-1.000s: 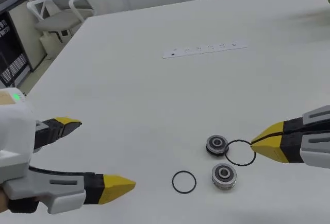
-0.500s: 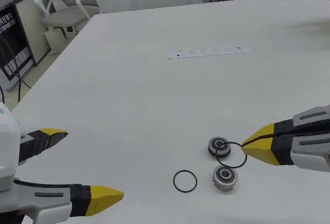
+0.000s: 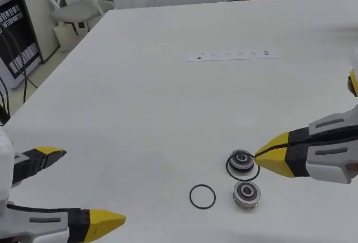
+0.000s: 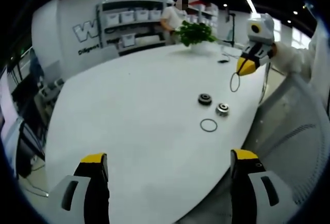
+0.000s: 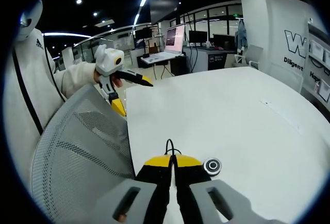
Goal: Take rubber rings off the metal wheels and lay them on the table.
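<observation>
Your right hand-held gripper (image 3: 260, 155) is pinched closed on a ring (image 4: 234, 82), dangling over the wheels (image 3: 246, 193). Another ring (image 3: 202, 196) lies on the counter (image 3: 168, 103) left of it. Your left hand-held gripper (image 3: 89, 186) gapes, empty. Likely only laying this ring down remains.

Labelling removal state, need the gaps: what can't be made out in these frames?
Head view: held ring overlaps upper wheel; touching or clear, cannot tell there.
Upper wheel and lower wheel: any ring left in their grooves, too small, head and left gripper views.
Right gripper view: held ring nearly edge-on, partly behind the shut right gripper.
Head view: print on white strip, too small.
</observation>
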The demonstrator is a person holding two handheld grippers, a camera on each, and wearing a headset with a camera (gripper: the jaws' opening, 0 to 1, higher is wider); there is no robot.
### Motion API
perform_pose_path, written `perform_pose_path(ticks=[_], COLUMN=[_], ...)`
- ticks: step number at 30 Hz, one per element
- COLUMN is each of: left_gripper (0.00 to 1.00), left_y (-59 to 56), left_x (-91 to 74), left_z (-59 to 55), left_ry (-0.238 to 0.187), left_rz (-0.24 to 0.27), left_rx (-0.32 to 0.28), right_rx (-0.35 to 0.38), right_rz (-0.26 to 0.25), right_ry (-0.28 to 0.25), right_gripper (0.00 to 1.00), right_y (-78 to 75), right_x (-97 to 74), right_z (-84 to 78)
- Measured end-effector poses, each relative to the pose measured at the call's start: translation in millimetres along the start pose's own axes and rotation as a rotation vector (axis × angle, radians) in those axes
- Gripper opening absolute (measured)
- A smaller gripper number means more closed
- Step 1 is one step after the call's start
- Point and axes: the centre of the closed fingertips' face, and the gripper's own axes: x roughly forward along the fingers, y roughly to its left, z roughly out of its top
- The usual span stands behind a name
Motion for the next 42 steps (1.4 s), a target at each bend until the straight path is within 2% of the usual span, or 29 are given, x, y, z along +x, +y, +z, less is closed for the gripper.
perform_pose_path(ticks=[9,18,29,37,42], left_gripper=[1.0,1.0,1.0,1.0,1.0], left_y=[2.1,5.2,5.3,2.2,1.5], left_x=[0.5,1.7,0.8,2.2,3.7], left_z=[-4.0,-7.8,-9.4,-12.3,-14.1], left_ry=[0.007,0.012,0.012,0.022,0.03], left_rz=[0.002,-0.001,0.0,-0.005,-0.009], left_rx=[-0.012,-0.02,-0.027,-0.025,-0.026], right_rx=[-0.017,-0.02,-0.012,0.005,0.013], right_rz=[0.012,0.042,0.088,0.088,0.094], right_ry=[-0.017,-0.019,0.0,0.012,0.028], right_gripper=[0.0,0.0,0.0,0.0,0.0], right_y=[-9.9,-10.0,-5.6,-9.3,-5.8], right_x=[10.1,27.0,47.5,57.5,66.0], right_z=[14.8,24.0,25.8,22.7,16.5])
